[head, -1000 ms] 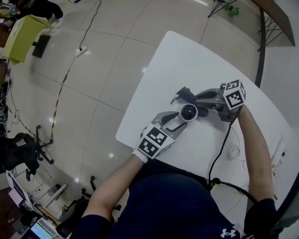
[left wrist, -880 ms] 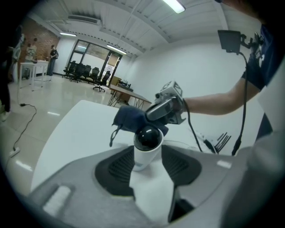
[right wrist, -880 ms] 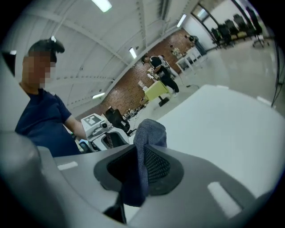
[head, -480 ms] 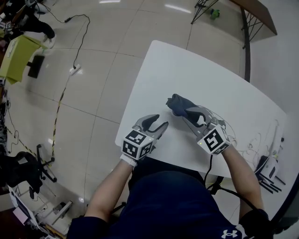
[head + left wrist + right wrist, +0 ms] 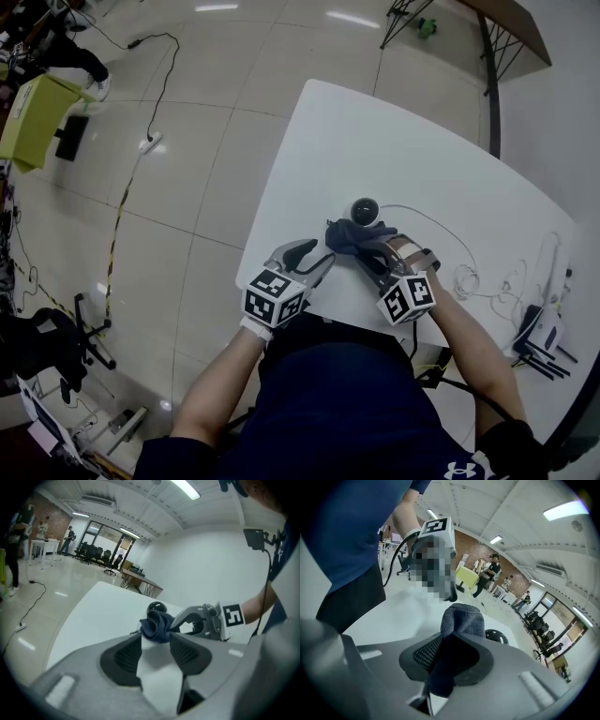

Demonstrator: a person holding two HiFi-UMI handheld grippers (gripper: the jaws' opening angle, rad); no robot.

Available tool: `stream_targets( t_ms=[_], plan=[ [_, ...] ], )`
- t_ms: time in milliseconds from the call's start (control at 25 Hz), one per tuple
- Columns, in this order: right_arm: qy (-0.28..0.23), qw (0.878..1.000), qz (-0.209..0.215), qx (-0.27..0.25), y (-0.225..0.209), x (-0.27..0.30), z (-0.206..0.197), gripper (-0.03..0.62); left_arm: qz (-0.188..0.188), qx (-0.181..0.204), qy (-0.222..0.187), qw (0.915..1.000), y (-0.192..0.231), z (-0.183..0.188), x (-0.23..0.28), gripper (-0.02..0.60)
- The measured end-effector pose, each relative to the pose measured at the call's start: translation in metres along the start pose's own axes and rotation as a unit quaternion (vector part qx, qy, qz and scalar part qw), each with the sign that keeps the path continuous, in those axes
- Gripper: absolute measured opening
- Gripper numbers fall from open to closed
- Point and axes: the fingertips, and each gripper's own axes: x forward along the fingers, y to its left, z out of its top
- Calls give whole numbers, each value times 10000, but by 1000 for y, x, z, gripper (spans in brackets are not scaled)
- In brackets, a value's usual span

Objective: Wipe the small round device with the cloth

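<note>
The small round black device stands on the white table, with a thin cable running off to its right. My right gripper is shut on a bunched dark blue cloth, just on the near side of the device; I cannot tell if the cloth touches it. My left gripper is open and empty, left of the cloth at the table's near edge. In the left gripper view the cloth sits beyond my open gripper, with the device behind it. In the right gripper view the cloth fills my gripper; the device lies beyond it.
A loose white cable coils on the table to the right. More leads and a white-and-black gadget lie at the right edge. Both grippers work close to the table's near edge, with bare floor to the left.
The left gripper has drawn back from the device, which now stands free on the table. The right gripper has rolled over and swung toward the near edge, still holding the cloth.
</note>
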Motion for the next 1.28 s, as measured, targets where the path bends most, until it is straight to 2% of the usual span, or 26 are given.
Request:
stream_targets(
  t_ms=[160,280,360,440,480,560,640,720,800,880,960,1040,1120,1200,1280],
  plan=[
    [162,9986,508,27,17,16,-14,66,36,-126,-58,9999,1,-3,-2,187],
    [188,9952,924,266,26,19,-12,66,83,-193,-115,9997,4,-4,-7,186],
    [135,9884,1290,787,31,17,-9,66,93,-246,-153,9995,5,-4,-10,186],
    [-127,9694,1629,1830,32,13,-1,66,58,-328,-207,9992,4,-4,-12,186],
    [-352,9516,1747,2506,29,10,5,66,13,-398,-262,9989,3,-3,-15,186],
    [-876,9038,1824,3771,17,1,16,66,-137,-599,-458,9971,-1,0,-21,186],
    [-1362,8551,1742,4689,3,-11,23,66,-287,-857,-707,9934,-3,4,-29,187],
    [-1735,8150,1612,5288,-10,-22,29,66,-363,-1171,-915,9882,1,3,-36,187],
    [-2048,7808,1506,5707,-21,-32,35,66,-446,-1541,-1084,9811,10,1,-41,186],
    [-2381,7441,1439,6074,-31,-42,41,66,-712,-1929,-1218,9710,12,-1,-45,187],
    [-2780,7026,1456,6386,-42,-53,47,66,-1221,-2257,-1318,9575,3,2,-46,216],
    [-3223,6590,1625,6599,-51,-65,56,66,-1819,-2446,-1396,9421,-14,10,-44,287],
    [-3612,6226,1941,6666,-55,-77,66,66,-2355,-2525,-1428,9276,-32,21,-39,353],
    [-3881,5994,2299,6613,-56,-89,78,66,-2866,-2623,-1453,9099,-47,35,-37,394],
    [-4061,5839,2612,6526,-56,-97,89,66,-3517,-2791,-1588,8793,-60,52,-42,400]
  ],
)
